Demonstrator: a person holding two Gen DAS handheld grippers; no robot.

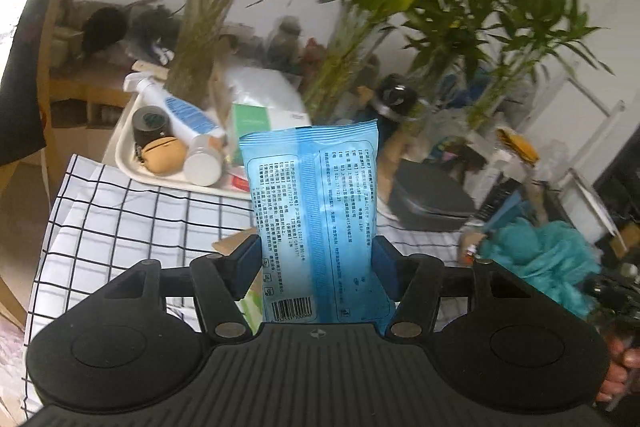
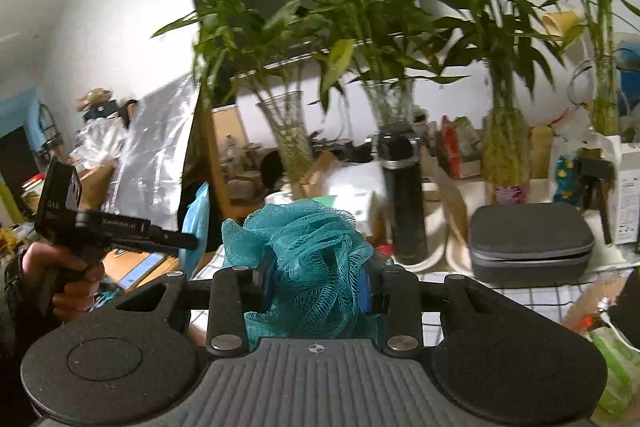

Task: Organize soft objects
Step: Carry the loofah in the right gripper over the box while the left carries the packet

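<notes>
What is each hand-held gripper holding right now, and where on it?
Left hand-held gripper pinches the blue wipes pack across its lower half. Right hand-held gripper squeezes the teal bath sponge around its middle.

Each camera sits just behind its own fingers and looks forward and a little down, very near what is between them. Both views share the checked cloth [image 1: 120, 211], the grey case [image 2: 528, 239], the black flask [image 2: 404, 195] and the bamboo plants [image 2: 360, 27].
</notes>
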